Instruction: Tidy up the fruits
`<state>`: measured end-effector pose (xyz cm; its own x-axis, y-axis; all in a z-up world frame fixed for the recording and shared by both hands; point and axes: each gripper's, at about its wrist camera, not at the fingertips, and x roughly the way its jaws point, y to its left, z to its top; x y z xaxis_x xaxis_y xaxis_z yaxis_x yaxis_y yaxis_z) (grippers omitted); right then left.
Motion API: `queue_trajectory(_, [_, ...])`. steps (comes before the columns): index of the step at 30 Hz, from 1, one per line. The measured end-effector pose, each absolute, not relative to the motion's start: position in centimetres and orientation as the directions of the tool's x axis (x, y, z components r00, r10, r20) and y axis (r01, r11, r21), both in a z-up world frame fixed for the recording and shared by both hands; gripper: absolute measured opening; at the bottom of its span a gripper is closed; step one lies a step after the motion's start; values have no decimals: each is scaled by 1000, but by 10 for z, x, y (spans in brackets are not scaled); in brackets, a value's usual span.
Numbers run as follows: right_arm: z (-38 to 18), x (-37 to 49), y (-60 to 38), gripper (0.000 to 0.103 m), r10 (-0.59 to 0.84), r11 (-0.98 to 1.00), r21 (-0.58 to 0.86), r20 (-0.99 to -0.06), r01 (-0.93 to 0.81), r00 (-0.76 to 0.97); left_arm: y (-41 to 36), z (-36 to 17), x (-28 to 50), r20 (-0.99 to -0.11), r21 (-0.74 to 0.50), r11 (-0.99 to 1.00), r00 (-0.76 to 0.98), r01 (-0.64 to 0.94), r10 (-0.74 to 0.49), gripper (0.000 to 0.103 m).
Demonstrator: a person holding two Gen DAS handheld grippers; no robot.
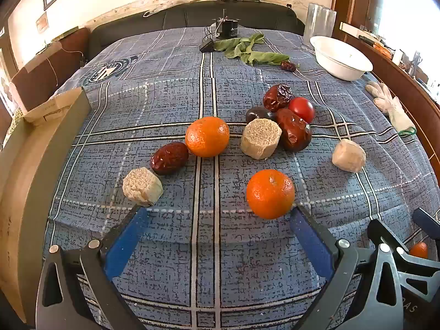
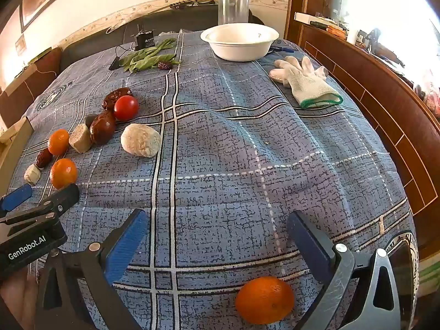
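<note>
Scanning left to right from the white bowl (image 2: 238, 41) as your landmark: well to its left and nearer you lie the fruits, two mandarins (image 1: 207, 136) (image 1: 270, 194), red dates (image 1: 169, 158), pale fibrous cut chunks (image 1: 142, 186) and a cherry tomato (image 1: 301, 109), scattered on the blue plaid cloth (image 2: 220, 143). Your left gripper (image 1: 218, 214) hovers over them with its jaws spread wide and nothing between them, the nearer mandarin just ahead of its right pad. Your right gripper (image 2: 217, 220), equally wide and empty, hangs well short of the bowl, with a third mandarin (image 2: 264, 300) lying below its jaws. Right of the bowl rests a white glove (image 2: 305, 84). Round fruit may roll on this wrinkled cloth if a pad nudges it off-centre; the clustered dates could be knocked apart.
</note>
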<state>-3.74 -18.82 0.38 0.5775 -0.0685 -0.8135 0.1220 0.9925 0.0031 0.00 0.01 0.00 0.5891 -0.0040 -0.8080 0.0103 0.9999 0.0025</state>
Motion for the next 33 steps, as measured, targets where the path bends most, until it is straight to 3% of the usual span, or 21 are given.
queue_trajectory(33, [3, -38, -188, 103, -68, 993, 4, -813, 122, 578, 0, 0, 0, -808, 2, 1000, 589, -1, 2, 103])
